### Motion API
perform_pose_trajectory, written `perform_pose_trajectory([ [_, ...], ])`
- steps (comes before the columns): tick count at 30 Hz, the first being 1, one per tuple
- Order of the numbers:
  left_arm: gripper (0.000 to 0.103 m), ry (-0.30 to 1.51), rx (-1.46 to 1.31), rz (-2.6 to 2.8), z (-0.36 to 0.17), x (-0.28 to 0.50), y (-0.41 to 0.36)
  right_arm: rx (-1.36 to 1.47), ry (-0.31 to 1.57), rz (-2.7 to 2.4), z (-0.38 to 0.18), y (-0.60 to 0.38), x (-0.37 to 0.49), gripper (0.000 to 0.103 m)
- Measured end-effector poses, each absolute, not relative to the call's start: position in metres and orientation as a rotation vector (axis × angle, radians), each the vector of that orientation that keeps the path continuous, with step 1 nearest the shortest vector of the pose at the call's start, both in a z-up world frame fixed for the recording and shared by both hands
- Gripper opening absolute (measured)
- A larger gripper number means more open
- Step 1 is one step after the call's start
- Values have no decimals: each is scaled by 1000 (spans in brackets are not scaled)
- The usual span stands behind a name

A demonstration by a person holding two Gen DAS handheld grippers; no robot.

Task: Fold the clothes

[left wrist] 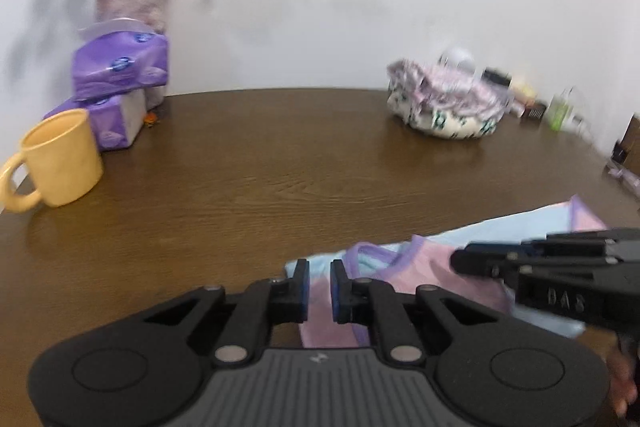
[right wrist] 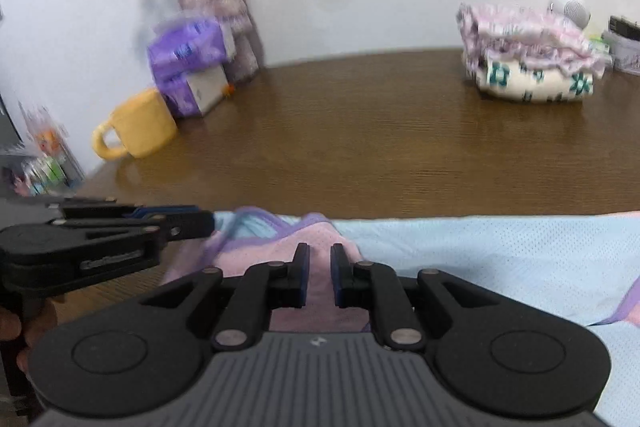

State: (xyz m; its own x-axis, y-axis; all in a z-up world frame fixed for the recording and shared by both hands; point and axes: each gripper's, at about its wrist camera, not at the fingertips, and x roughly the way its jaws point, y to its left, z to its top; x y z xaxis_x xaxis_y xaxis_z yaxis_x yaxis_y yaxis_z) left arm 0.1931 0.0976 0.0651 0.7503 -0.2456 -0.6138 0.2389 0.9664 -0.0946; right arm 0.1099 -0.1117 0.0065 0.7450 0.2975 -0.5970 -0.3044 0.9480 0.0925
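A light-blue mesh garment [right wrist: 480, 251] with a pink panel and purple trim lies at the near edge of the brown wooden table [right wrist: 360, 131]. In the right wrist view its pink collar area rises as a fold between the pads of my right gripper [right wrist: 319, 247], which is shut on it. My left gripper [left wrist: 319, 263] pinches the same garment [left wrist: 500, 227] at its left end, with pink and blue cloth between its pads. Each gripper also shows side-on in the other's view: the right gripper [left wrist: 456, 261] at right, the left gripper [right wrist: 208, 223] at left, close together.
A yellow mug [left wrist: 60, 159] stands at the table's left edge, with purple tissue packs [left wrist: 120, 67] and a vase of dried flowers [left wrist: 132, 3] behind it. A pile of folded clothes [left wrist: 444, 107] sits at the far right, with small bottles [left wrist: 560, 111] beyond. Bare wood lies between.
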Motion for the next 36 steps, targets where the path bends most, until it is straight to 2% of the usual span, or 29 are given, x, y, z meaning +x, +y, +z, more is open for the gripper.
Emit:
perform_pose_trajectory([
  [4, 11, 691, -22, -270, 62, 152, 111, -11, 652, 330, 7, -111, 110, 20],
  [9, 13, 718, 22, -265, 54, 126, 107, -11, 652, 330, 7, -111, 110, 22],
  [12, 15, 734, 36, -275, 48, 124, 100, -11, 651, 331, 7, -111, 110, 31],
  [20, 16, 753, 50, -256, 39, 123, 93, -11, 651, 331, 7, -110, 109, 31],
  [23, 16, 744, 70, -241, 37, 125, 89, -11, 651, 332, 7, -110, 109, 26],
  [24, 13, 740, 84, -238, 37, 124, 87, -11, 651, 332, 7, -110, 109, 17],
  [25, 8, 734, 105, -235, 37, 123, 84, -11, 651, 332, 7, -109, 109, 12],
  [26, 2, 728, 126, -232, 36, 122, 81, -11, 651, 332, 7, -109, 109, 11],
  [27, 2, 722, 147, -228, 36, 121, 78, -11, 651, 332, 7, -109, 109, 8],
  [31, 2, 701, 213, -205, 34, 116, 71, -11, 651, 333, 7, -109, 109, 4],
  [36, 2, 690, 234, -184, 33, 114, 66, -11, 651, 333, 7, -108, 109, 4],
])
